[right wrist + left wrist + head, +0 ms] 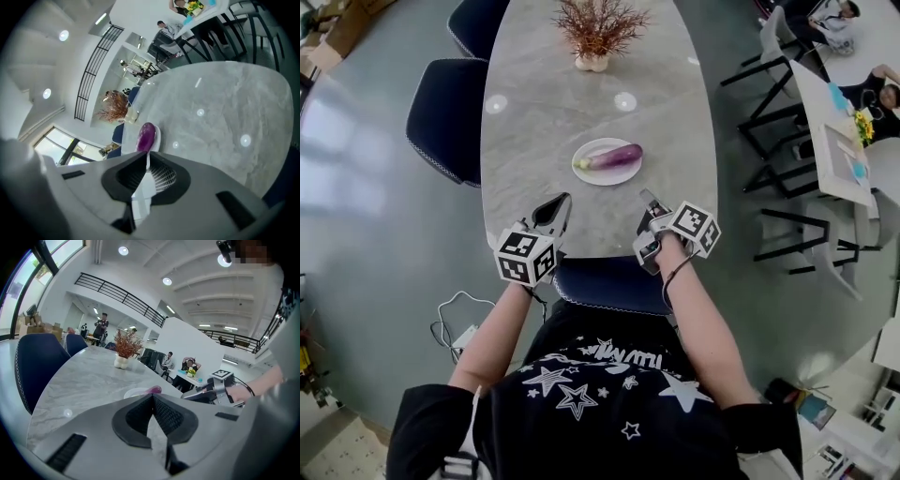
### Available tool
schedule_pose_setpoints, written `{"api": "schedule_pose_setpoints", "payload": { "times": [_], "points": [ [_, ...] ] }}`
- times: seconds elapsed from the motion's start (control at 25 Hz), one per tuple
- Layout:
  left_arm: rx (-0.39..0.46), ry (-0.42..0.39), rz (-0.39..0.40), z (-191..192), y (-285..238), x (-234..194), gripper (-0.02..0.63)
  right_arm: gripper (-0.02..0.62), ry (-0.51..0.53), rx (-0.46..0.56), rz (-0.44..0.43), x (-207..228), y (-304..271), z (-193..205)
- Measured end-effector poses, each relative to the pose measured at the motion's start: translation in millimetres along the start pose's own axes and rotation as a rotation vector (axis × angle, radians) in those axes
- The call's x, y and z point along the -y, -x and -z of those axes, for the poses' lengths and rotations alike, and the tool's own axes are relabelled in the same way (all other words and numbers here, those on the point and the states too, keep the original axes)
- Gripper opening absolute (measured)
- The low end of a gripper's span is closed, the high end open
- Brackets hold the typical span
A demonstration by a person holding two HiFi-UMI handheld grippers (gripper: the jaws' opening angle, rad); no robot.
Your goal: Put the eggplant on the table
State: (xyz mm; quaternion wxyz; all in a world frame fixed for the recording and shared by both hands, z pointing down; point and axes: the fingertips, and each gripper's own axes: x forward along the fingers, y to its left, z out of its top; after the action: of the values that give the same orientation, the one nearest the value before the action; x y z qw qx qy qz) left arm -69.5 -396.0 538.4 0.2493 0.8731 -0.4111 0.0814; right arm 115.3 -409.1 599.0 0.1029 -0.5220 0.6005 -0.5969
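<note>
- Near the middle of the marble table (534, 122), a white plate (592, 174) holds the purple eggplant (616, 157). It lies across the plate with its green stem end toward the table's left edge.
- At the far end, a pale vase (592, 62) holds dried reddish-brown branches (600, 23).
- Over the near edge, the left gripper (561, 200) has its jaws closed tip to tip on nothing.
- Beside it, the right gripper (648, 196) is likewise closed and empty, pointing at the eggplant.
- A navy chair (609, 281) is tucked in at the near edge.
- The white lettering among the stars on the person's black shirt (600, 384) cannot be read.
</note>
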Motion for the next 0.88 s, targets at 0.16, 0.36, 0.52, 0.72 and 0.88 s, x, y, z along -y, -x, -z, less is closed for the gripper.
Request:
{"api": "schedule_pose_setpoints", "payload": {
  "times": [0.16, 0.36, 0.52, 0.72, 0.88],
  "points": [
    [0.017, -0.02, -0.015, -3, 1, 17, 0.008, 0.021, 0.105, 0.003, -0.05, -8, 20, -24],
    [0.054, -0.011, -0.101, -6, 7, 27, 0.008, 0.021, 0.084, -0.051, -0.109, -6, 22, -34],
    [0.088, 0.006, -0.191, -5, 20, 39, 0.008, 0.021, 0.112, -0.107, -0.161, -9, 26, -32],
    [0.151, -0.021, -0.311, -16, 31, 80, 0.008, 0.02, 0.227, -0.17, -0.259, -14, 60, -48],
    [0.196, -0.036, -0.388, -13, 46, 119, 0.008, 0.02, 0.288, -0.203, -0.34, -16, 91, -55]
  ]
}}
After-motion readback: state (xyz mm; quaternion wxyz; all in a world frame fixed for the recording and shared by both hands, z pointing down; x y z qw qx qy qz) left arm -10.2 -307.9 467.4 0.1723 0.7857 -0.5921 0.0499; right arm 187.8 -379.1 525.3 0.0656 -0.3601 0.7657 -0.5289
